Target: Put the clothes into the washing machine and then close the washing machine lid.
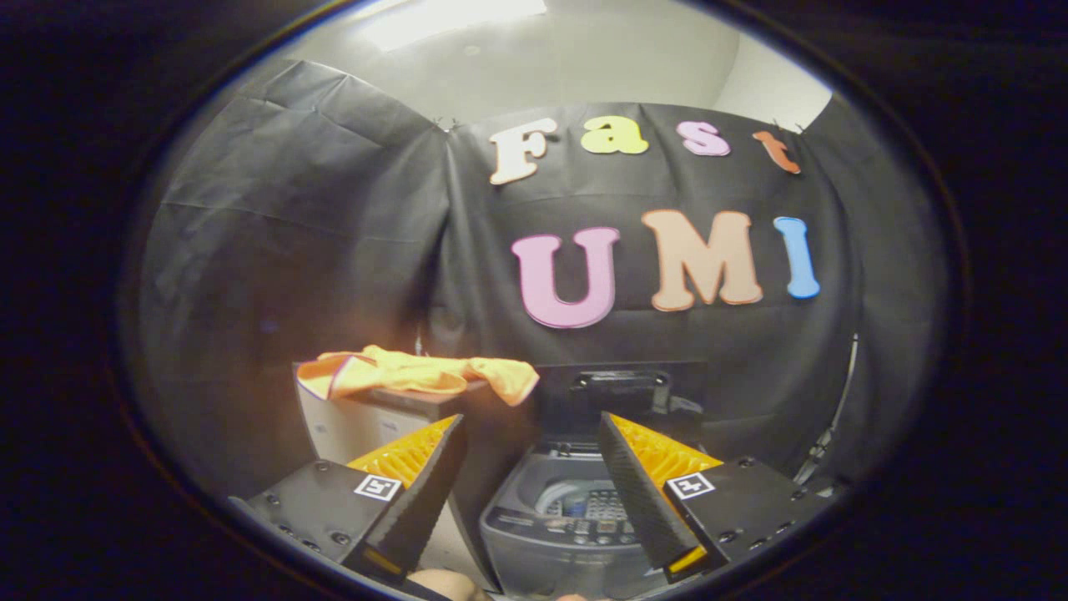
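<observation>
A crumpled orange garment [417, 373] is seen left of the frame's centre, draped over the top of a pale cabinet-like box [350, 426]. Its long axis runs roughly side to side across the picture, with one end bunched at the left, where a light-edged fold is shown, and the other end hanging slightly over the box's right edge, pointing down toward the machine. Just right of the box and lower in the frame, a small grey top-loading washing machine [559, 517] is shown with its lid [622, 388] raised upright behind the opening. The round tub is exposed; inside it a pale rim and a dark, perforated-looking interior can be made out, with a small bluish patch that cannot be identified, and no garment is recognisable within. A row of controls is visible along the machine's front edge. The gripper [534, 434] is held in the lower middle of the frame with its fingers [430, 484] spread wide apart, nothing gripped between them; the machine's opening is framed in the gap, while the garment lies just beyond and above the left finger, untouched. The booth's dark cloth wall [292, 225] is seen behind everything.
</observation>
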